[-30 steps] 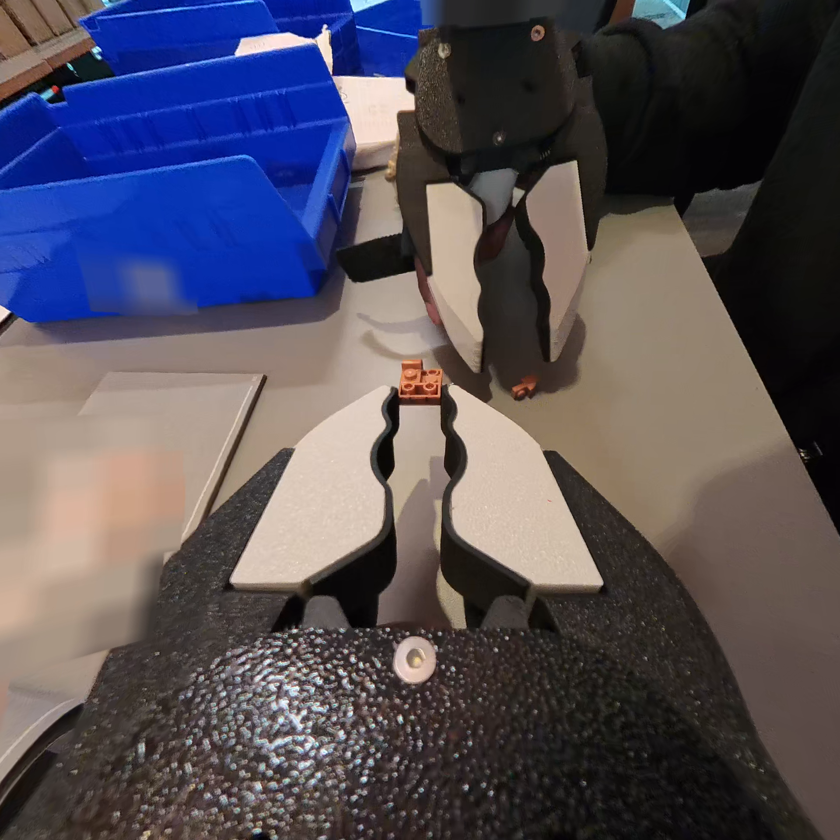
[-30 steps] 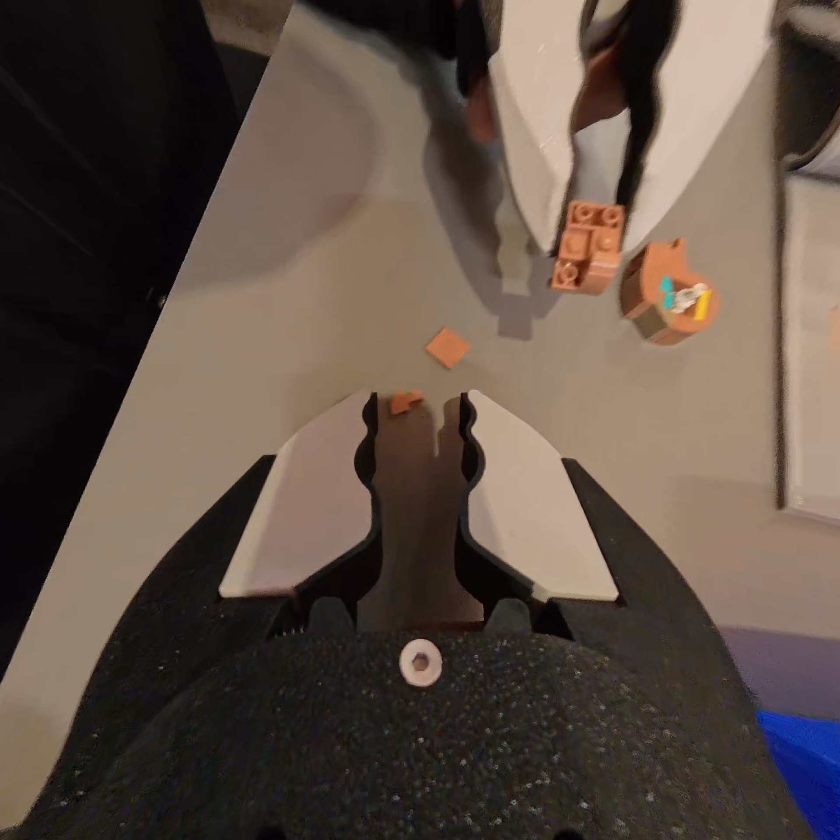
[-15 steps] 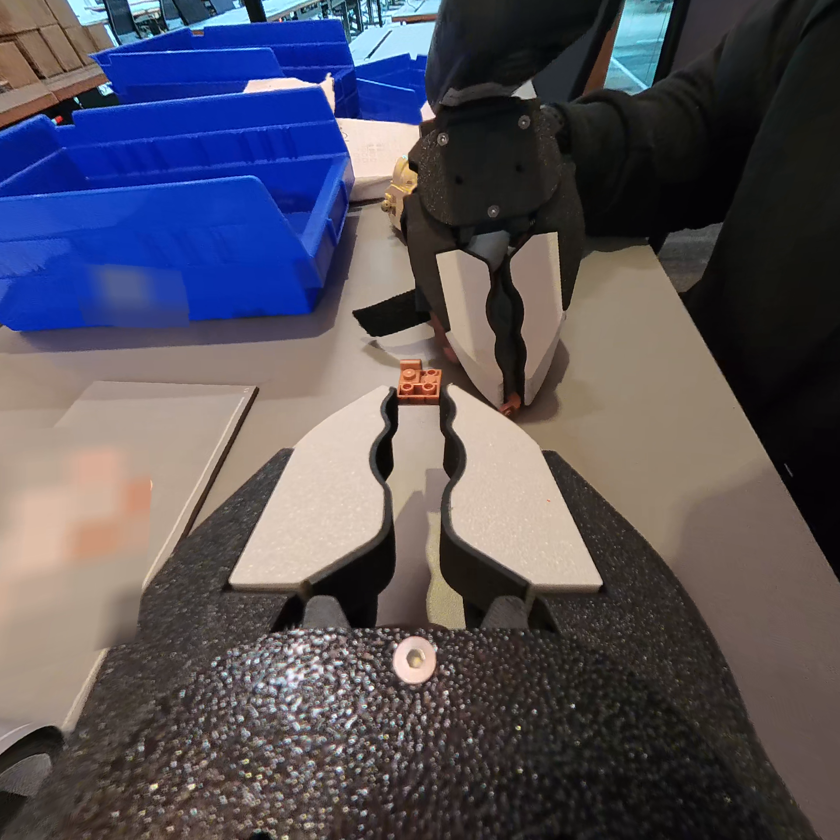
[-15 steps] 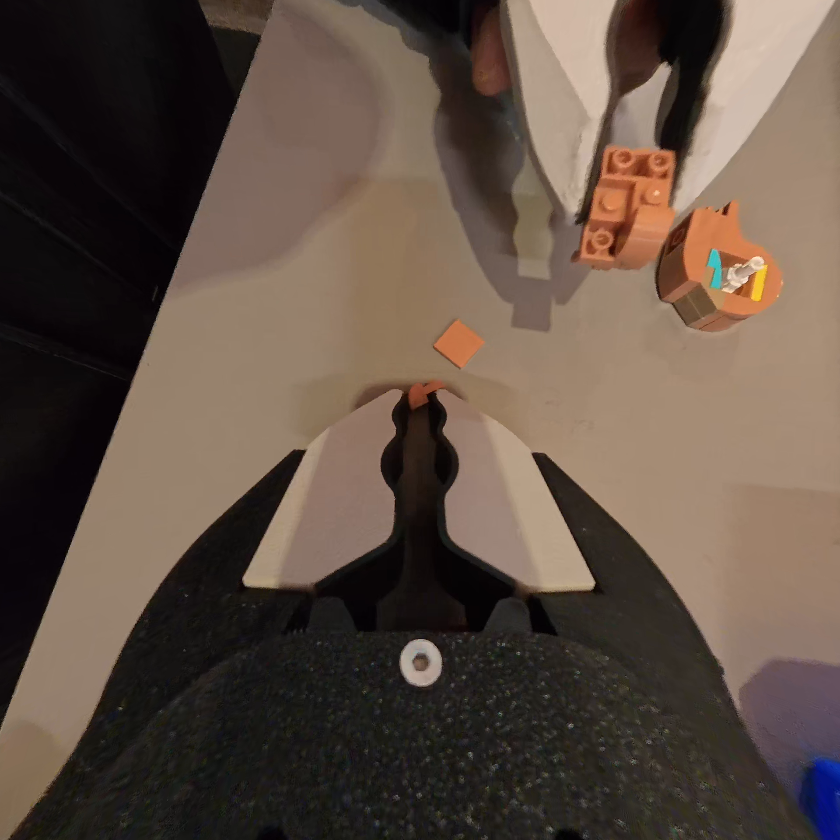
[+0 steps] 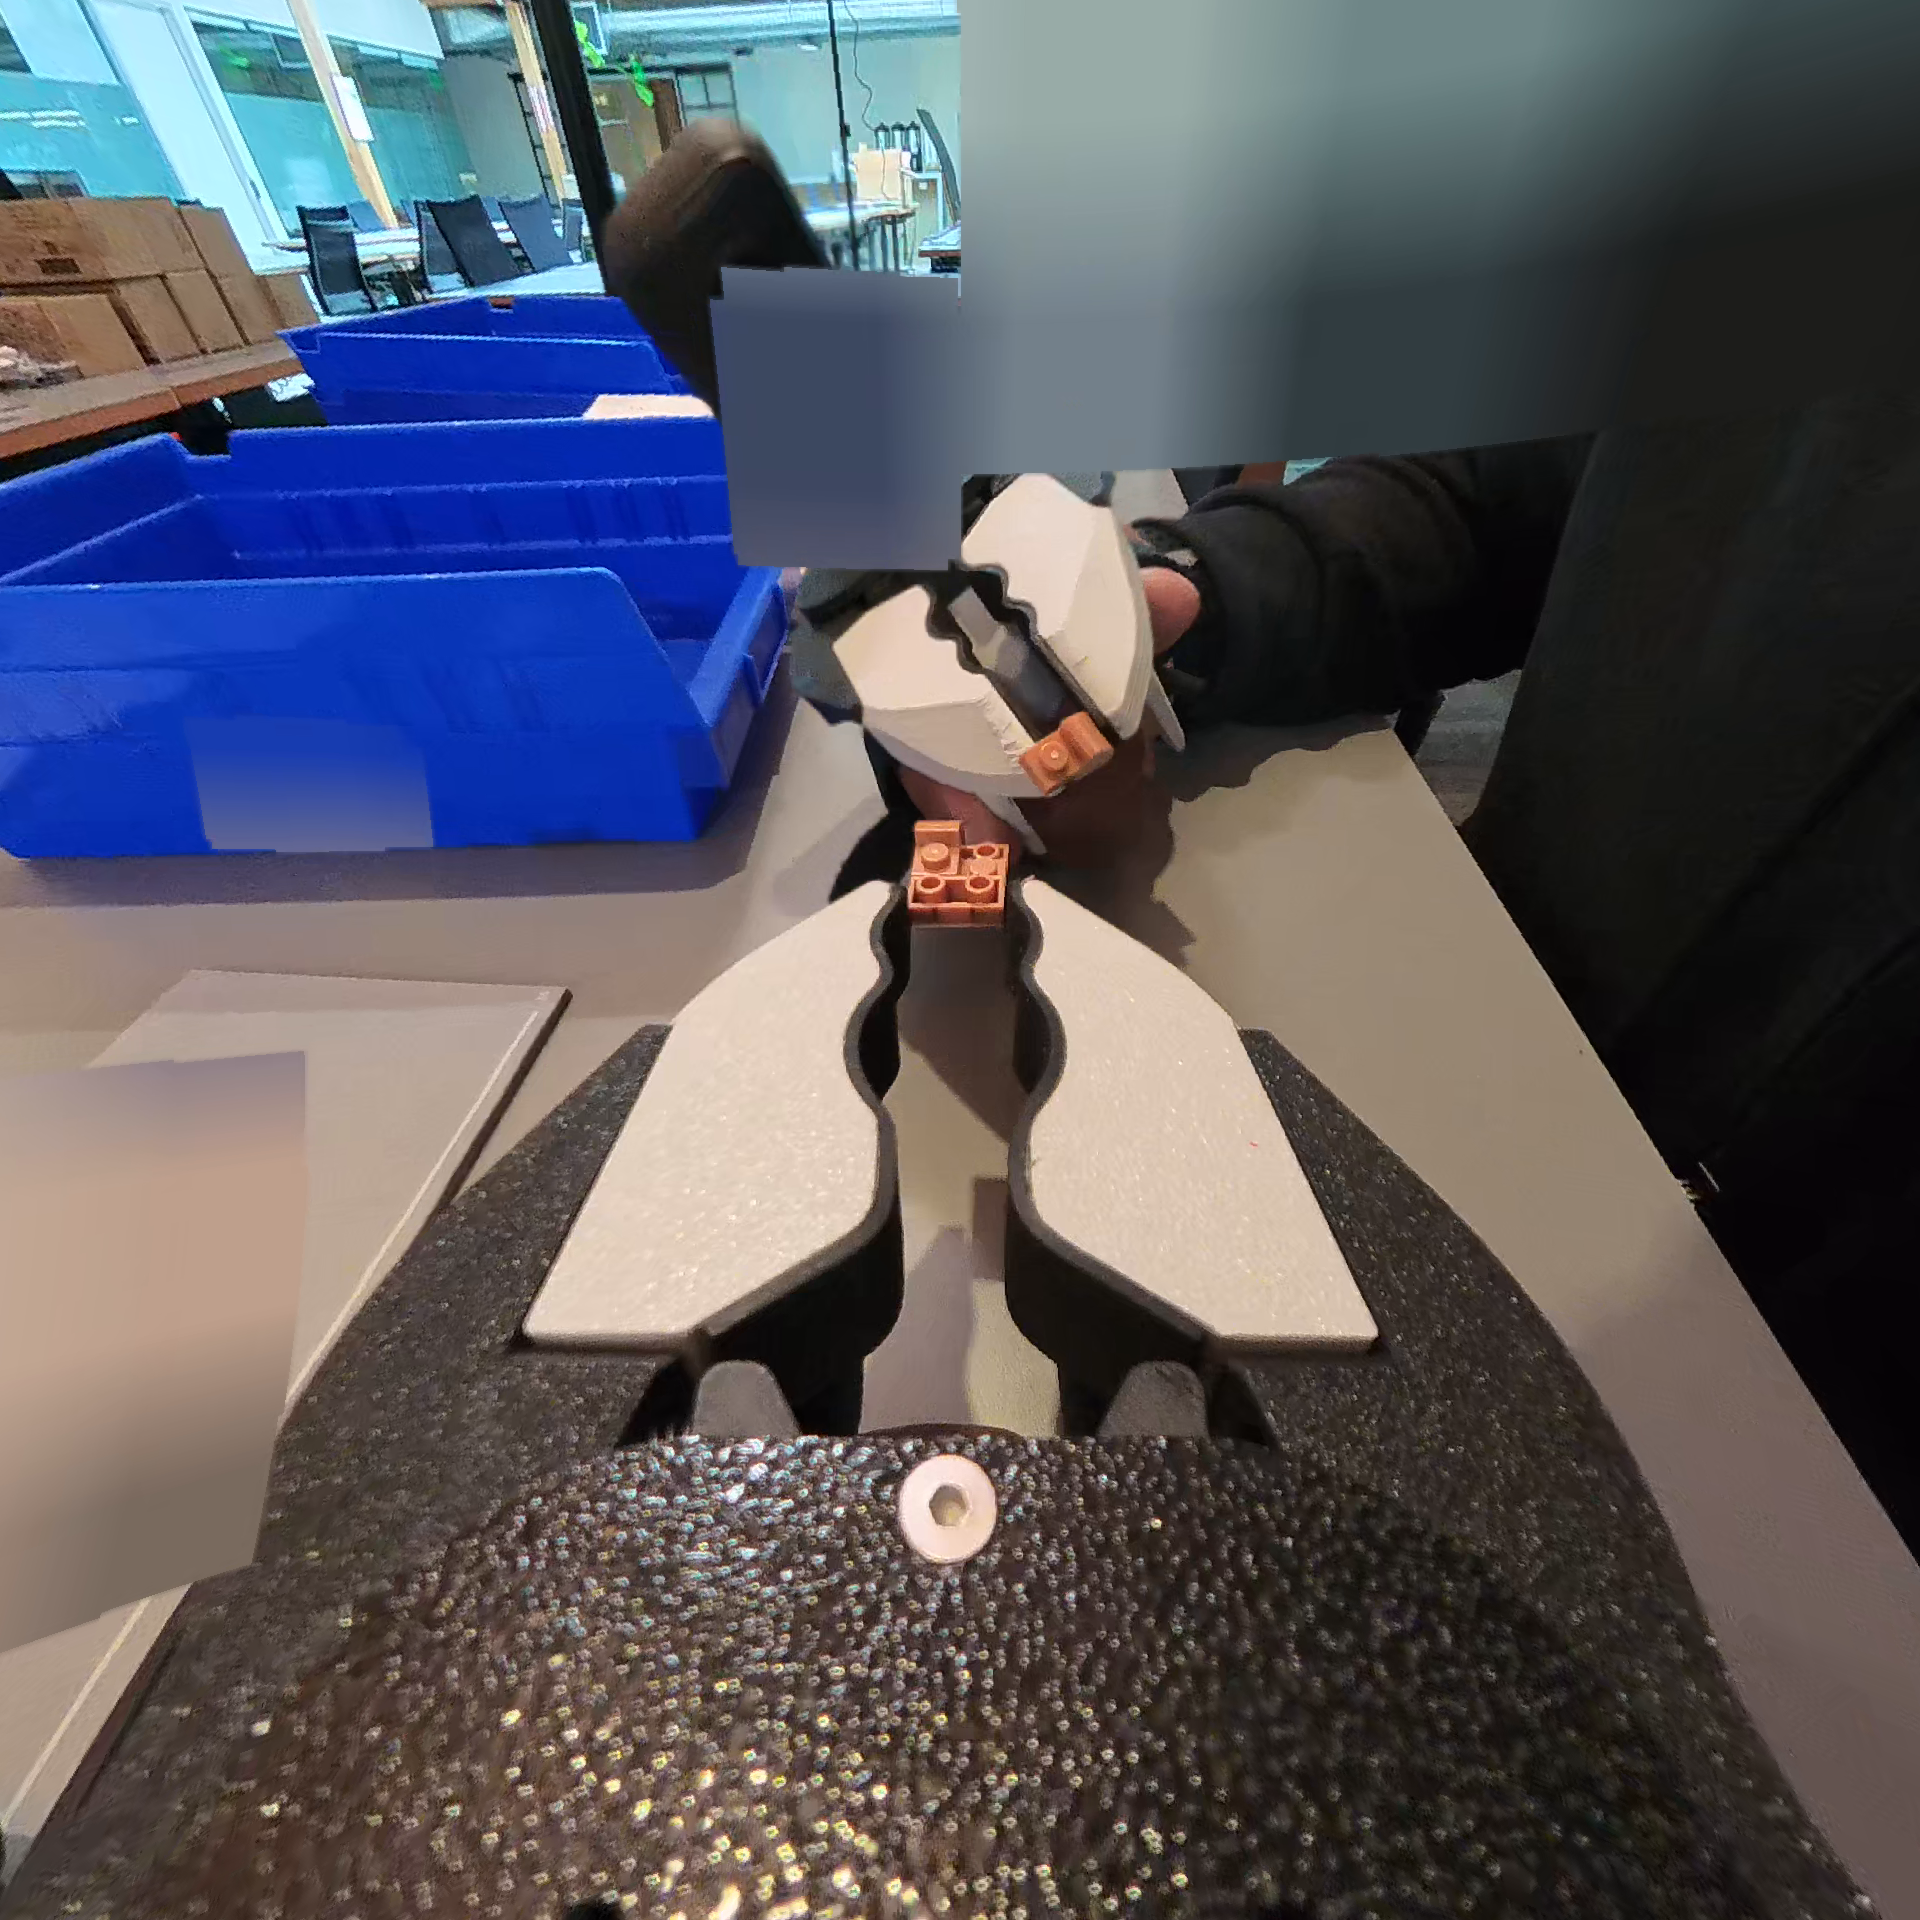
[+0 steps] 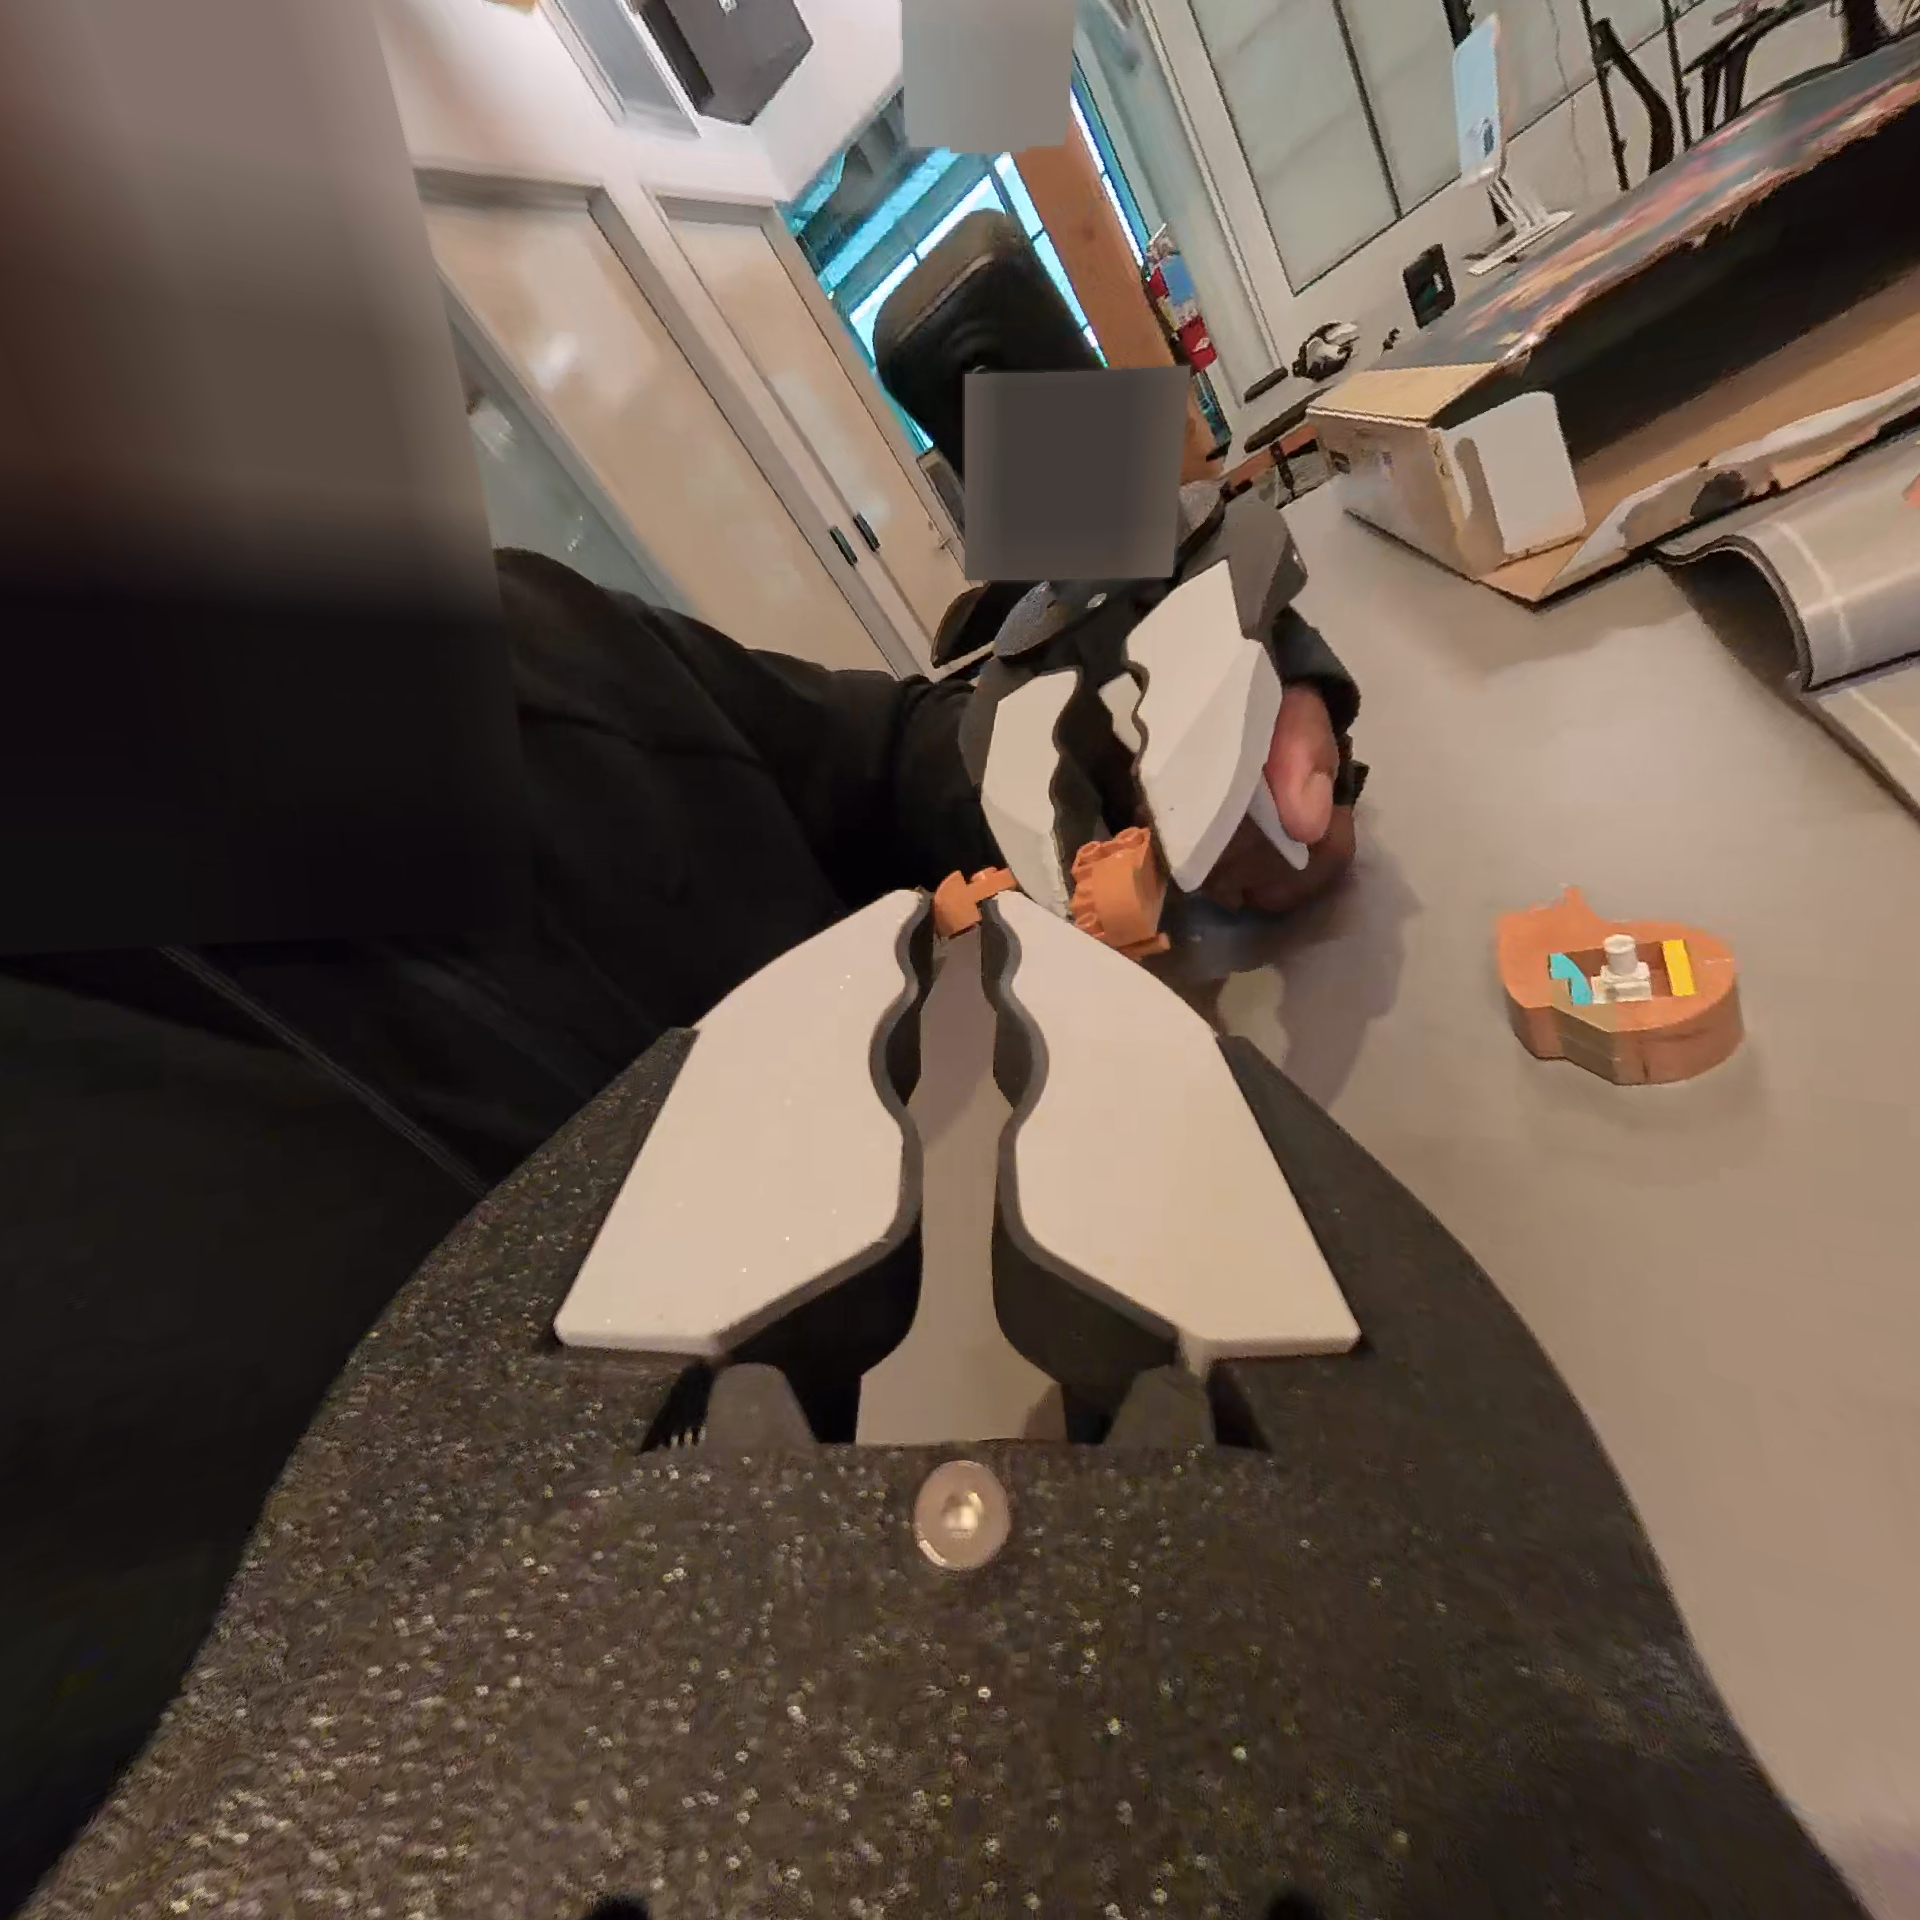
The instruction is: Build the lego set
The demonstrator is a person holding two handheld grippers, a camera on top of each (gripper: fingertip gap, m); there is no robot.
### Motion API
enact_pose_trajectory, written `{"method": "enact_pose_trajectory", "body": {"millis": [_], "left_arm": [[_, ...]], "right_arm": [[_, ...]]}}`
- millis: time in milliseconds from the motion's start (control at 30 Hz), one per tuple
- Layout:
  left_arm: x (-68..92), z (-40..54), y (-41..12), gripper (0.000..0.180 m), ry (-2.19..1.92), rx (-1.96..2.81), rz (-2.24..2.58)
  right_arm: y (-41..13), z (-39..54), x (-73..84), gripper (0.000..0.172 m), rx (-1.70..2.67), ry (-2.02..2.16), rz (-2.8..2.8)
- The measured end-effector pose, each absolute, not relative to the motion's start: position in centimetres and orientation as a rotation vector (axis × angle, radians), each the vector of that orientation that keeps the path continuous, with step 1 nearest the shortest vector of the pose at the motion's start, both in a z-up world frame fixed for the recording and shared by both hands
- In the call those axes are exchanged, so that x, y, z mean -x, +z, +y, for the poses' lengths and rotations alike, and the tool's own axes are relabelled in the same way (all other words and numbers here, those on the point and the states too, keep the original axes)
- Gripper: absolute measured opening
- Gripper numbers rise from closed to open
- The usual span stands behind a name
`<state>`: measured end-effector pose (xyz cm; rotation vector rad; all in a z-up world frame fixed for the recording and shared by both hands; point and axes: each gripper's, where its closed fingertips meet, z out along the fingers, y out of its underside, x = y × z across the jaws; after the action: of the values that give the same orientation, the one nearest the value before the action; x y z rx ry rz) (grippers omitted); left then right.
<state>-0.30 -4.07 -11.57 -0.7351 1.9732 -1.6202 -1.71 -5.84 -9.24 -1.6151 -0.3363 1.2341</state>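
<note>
My left gripper [image 5: 958, 902] is shut on a small orange-brown brick assembly [image 5: 957, 883] with studs on top, held at the fingertips above the grey table [image 5: 1351, 935]. The same assembly shows in the right wrist view [image 6: 1117, 881]. My right gripper [image 6: 961, 914] is shut on a tiny orange-brown piece [image 6: 964, 900]. In the left wrist view that gripper [image 5: 1060, 753] hangs tilted just beyond and above my left fingertips, with the piece [image 5: 1064, 754] and its single stud at its tips. The two held parts are close but apart.
Blue bins [image 5: 395, 665] stand at the left of the table. A grey booklet [image 5: 343, 1060] lies near left. A round orange-brown built model [image 6: 1616, 982] with white, teal and yellow parts sits on the table at the right. A person's dark sleeve [image 5: 1351, 592] is behind the right gripper. Left and right tips are no more than a few centimetres apart.
My right gripper closed on the tiny orange-brown piece on the table, then lifted it and tilted up toward the left gripper. My left gripper kept its hold on the assembly.
</note>
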Motion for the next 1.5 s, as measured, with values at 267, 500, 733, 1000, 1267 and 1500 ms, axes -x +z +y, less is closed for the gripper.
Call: {"method": "enact_pose_trajectory", "body": {"millis": [267, 500, 733, 1000, 1267, 1500], "left_arm": [[0.2, -3.9, -11.1, 0.017, -1.636, 0.745, 1.927], [0.1, -4.1, -11.3, 0.017, -1.597, 0.728, 1.934], [-0.2, -4.1, -11.8, 0.016, -1.51, 0.736, 1.938], [-0.6, -3.9, -12.0, 0.016, -1.481, 0.779, 1.922], [-0.7, -3.7, -11.9, 0.016, -1.487, 0.795, 1.907], [-0.5, -3.5, -11.0, 0.016, -1.603, 0.819, 1.861]], "right_arm": [[-9.7, -5.4, 2.0, 0.008, 1.645, 1.219, -0.338], [-9.7, -5.2, 1.8, 0.008, 1.645, 1.256, -0.298], [-10.3, -4.6, 1.1, 0.008, 1.714, 1.201, -0.226], [-10.9, -4.1, 0.7, 0.008, 1.812, 0.997, -0.24], [-10.9, -4.1, 0.8, 0.008, 1.86, 0.7, -0.372], [-10.3, -4.2, 0.9, 0.008, 1.812, 0.55, -0.463]]}}
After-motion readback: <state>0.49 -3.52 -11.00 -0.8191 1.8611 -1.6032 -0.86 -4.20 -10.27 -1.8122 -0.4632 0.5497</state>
